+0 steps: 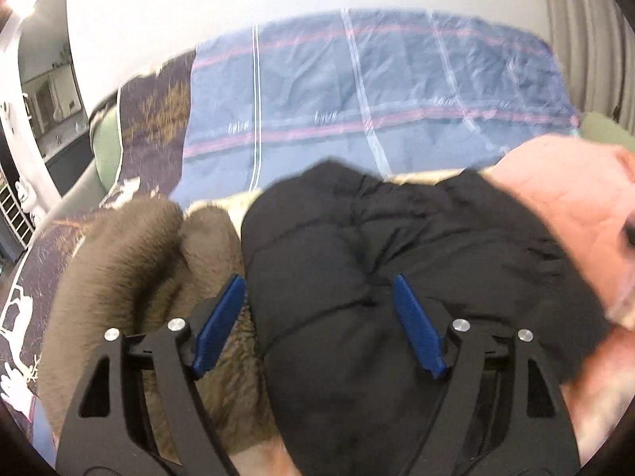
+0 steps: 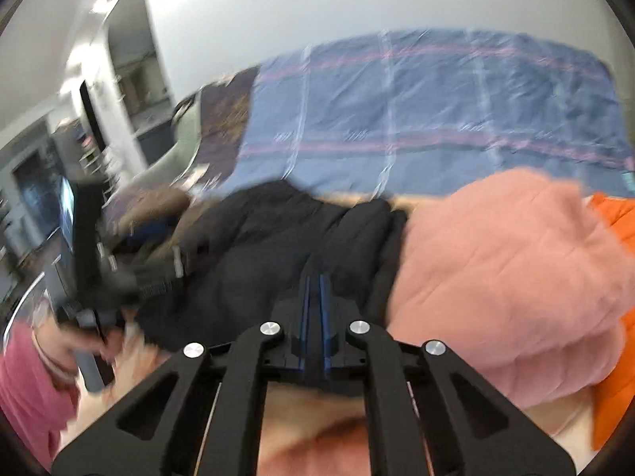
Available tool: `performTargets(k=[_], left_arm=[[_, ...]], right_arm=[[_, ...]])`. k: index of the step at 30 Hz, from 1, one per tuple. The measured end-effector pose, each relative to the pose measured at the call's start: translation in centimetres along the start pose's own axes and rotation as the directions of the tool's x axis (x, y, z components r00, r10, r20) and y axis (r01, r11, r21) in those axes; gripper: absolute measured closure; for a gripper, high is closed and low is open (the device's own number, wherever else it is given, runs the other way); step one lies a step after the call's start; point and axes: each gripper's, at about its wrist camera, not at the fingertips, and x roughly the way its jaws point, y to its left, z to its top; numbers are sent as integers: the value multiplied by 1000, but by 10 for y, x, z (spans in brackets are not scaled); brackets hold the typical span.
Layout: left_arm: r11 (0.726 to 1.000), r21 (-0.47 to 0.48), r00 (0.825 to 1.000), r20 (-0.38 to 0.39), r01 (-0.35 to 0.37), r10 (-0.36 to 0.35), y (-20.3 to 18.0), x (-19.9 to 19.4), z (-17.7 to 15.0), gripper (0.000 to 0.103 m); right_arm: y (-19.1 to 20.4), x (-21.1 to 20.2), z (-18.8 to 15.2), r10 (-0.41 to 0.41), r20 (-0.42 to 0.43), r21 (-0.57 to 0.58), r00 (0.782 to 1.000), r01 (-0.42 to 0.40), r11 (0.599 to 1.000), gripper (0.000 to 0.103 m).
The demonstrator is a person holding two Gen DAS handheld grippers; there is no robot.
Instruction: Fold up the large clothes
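So the pile sits on a couch draped in a blue striped blanket (image 1: pixel 357 91), with bare blanket behind it. The black puffer jacket (image 1: pixel 377 277) is bunched between brown fur (image 1: pixel 131 254) and a pink fleece (image 2: pixel 516 269); can't tell which way it points. Left gripper (image 1: pixel 317 325) is spread wide right over it, pads not pressing. Right gripper (image 2: pixel 315 289) is closed at its edge; can't tell if it pinches fabric.
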Motion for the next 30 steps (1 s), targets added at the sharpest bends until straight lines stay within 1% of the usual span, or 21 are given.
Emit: performTargets(k=[2,3,4,5,6,7,8,9,10,11,12,13,14,16,17,18,19,21,24,27,30], left_arm=[[999,-11,999,29,44,-43,-4,-19,-1,24],[998,-8,998,24,59,-58,-8,-23,-5,23],[998,-1,998,12,60,-60,-10,-21,-7,22],[999,28,999,-23,44,-43,-20,-16,-13,22],[998,62,998,-56,13,-10,-27,-9,-22,22],[997,82,998,-66,-13,18,-30,-7,-29,22],[996,89,998,-57,-29,35,-33,-11,-38,22],[996,82,998,-48,-23,27,-33,-19,-43,22],[997,72,999,-42,-12,15,-33,-27,-46,21],[999,48,1000,-22,13,-12,-33,-46,-51,19],[999,39,1000,-5,21,-21,-34,-59,-55,16],[999,37,999,20,28,-29,-36,-75,-59,13],[998,51,997,66,33,-36,-42,-101,-67,11],[996,80,992,123,24,-34,-55,-138,-79,5],[996,86,990,136,22,-33,-60,-150,-84,4],[996,85,988,150,28,-40,-66,-169,-90,3],[996,83,986,156,39,-52,-70,-180,-94,2],[995,73,984,159,73,-84,-81,-210,-102,2],[994,31,979,172,105,-109,-91,-250,-111,2],[997,1,982,172,74,-73,-98,-281,-122,2],[999,-2,979,198,55,-53,-102,-306,-134,2]], right_arm=[[3,20,-14,-58,-79,-27,995,56,998,97],[-1,45,-22,-102,-172,-20,980,100,995,99],[-10,66,-32,-125,-237,1,963,129,992,103],[-15,72,-37,-130,-233,21,964,139,990,103],[-14,69,-40,-134,-198,35,971,143,989,103],[-10,62,-40,-142,-183,33,973,151,988,102],[-7,53,-40,-141,-173,31,975,149,988,100],[-2,35,-40,-129,-152,28,980,135,991,100],[0,19,-43,-128,-129,22,983,132,991,95],[4,-7,-47,-146,-93,4,985,147,989,90],[8,-25,-51,-173,-69,-14,982,173,985,78],[11,-44,-55,-209,-42,-33,977,208,978,67],[13,-64,-59,-245,-11,-49,969,244,968,63],[23,-109,-75,-303,47,-65,952,305,950,51],[27,-133,-84,-319,74,-61,945,324,944,48],[31,-151,-91,-325,96,-52,941,330,942,42],[33,-160,-94,-329,112,-45,938,335,941,38],[41,-195,-109,-349,154,-22,925,356,934,34],[53,-231,-121,-379,193,-4,905,387,922,25],[59,-254,-127,-419,212,26,883,423,906,21],[59,-278,-138,-432,221,54,874,431,901,16]])
